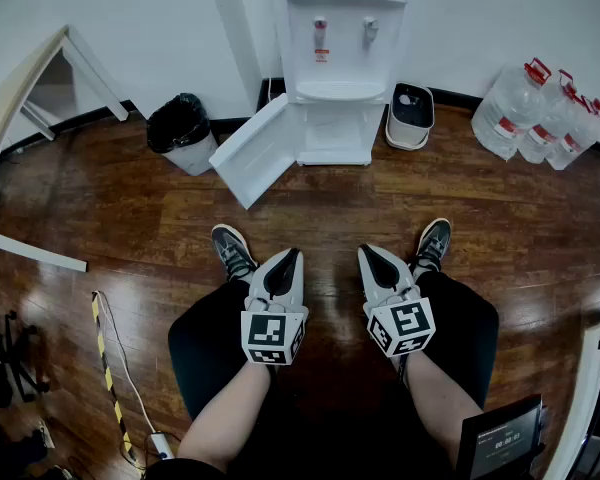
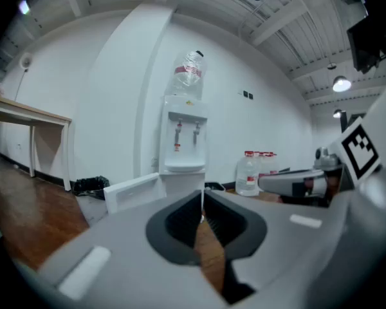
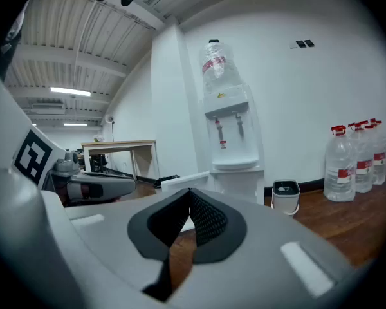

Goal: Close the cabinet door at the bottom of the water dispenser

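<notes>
Head view: my left gripper (image 1: pixel 289 255) and right gripper (image 1: pixel 366 252) hang, jaws clenched empty for pushing, well short of the open cabinet door (image 1: pixel 255 150).

Wooden floor (image 1: pixel 130 203) with dispenser, bins, jugs, shoes.
Water dispenser (image 1: pixel 335 118) stands well ahead, between the lines of both grippers' fingers. Black-bagged trash bin (image 1: pixel 183 128) is ahead-left of the left gripper (image 1: pixel 286 258). Small white bin (image 1: pixel 411 116) and clustered water jugs (image 1: pixel 538 113) are ahead-right of the right gripper (image 1: pixel 369 255). Left sneaker (image 1: pixel 232 251) and right sneaker (image 1: pixel 433 240) sit just outside the fingertips. Power strip (image 1: pixel 160 446) is behind-left.
</notes>
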The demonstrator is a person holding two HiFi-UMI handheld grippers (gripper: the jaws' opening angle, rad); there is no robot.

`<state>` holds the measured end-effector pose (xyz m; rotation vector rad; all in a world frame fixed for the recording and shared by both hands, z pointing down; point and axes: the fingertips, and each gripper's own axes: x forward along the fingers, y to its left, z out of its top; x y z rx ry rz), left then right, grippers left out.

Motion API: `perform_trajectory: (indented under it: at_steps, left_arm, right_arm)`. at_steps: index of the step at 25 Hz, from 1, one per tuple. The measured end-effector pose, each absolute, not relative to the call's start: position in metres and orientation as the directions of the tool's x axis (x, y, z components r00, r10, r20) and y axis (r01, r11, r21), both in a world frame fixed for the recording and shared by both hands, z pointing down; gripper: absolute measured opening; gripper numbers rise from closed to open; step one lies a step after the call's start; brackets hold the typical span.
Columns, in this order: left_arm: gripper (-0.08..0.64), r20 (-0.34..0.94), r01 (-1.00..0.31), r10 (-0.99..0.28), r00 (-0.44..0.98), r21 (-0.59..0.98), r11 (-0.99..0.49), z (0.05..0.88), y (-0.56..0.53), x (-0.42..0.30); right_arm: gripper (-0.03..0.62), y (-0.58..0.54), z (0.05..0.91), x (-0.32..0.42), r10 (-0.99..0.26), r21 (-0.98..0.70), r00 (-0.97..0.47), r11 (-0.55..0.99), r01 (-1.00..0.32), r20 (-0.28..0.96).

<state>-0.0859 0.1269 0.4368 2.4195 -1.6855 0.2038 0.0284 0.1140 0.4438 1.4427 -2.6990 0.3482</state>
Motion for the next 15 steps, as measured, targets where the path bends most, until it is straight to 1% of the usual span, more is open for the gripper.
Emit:
perform_trajectory:
  at_steps: [2, 5, 7, 9, 11, 15]
  left_arm:
    - [0.090, 0.237, -0.931, -0.901, 0.364, 0.091, -0.353, 0.440, 0.115, -0.088]
    - [0.121, 0.259, -0.926, -0.889, 0.377, 0.116, -0.359, 0.443, 0.092, -0.095]
    - [0.178, 0.277, -0.927, -0.885, 0.374, 0.128, -0.351, 0.445, 0.074, -0.103]
    - [0.218, 0.301, -0.930, -0.881, 0.366, 0.130, -0.343, 0.446, 0.057, -0.114]
    - [0.244, 0.325, -0.932, -0.873, 0.362, 0.130, -0.338, 0.447, 0.040, -0.125]
    - [0.259, 0.380, -0.939, -0.860, 0.342, 0.109, -0.325, 0.446, 0.000, -0.159]
  right_arm:
    - [0.006, 0.102, 0.441, 0.030, -0.816, -0.169, -0.555, 0.531, -0.830, 0.162]
    - [0.006, 0.080, 0.437, 0.028, -0.815, -0.165, -0.557, 0.534, -0.829, 0.160]
    - [0.006, 0.065, 0.435, 0.026, -0.812, -0.166, -0.564, 0.541, -0.824, 0.154]
    - [0.006, 0.052, 0.432, 0.024, -0.811, -0.183, -0.567, 0.541, -0.821, 0.146]
    - [0.006, 0.040, 0.428, 0.023, -0.813, -0.203, -0.566, 0.536, -0.819, 0.137]
    - [0.006, 0.020, 0.419, 0.019, -0.818, -0.208, -0.562, 0.533, -0.821, 0.124]
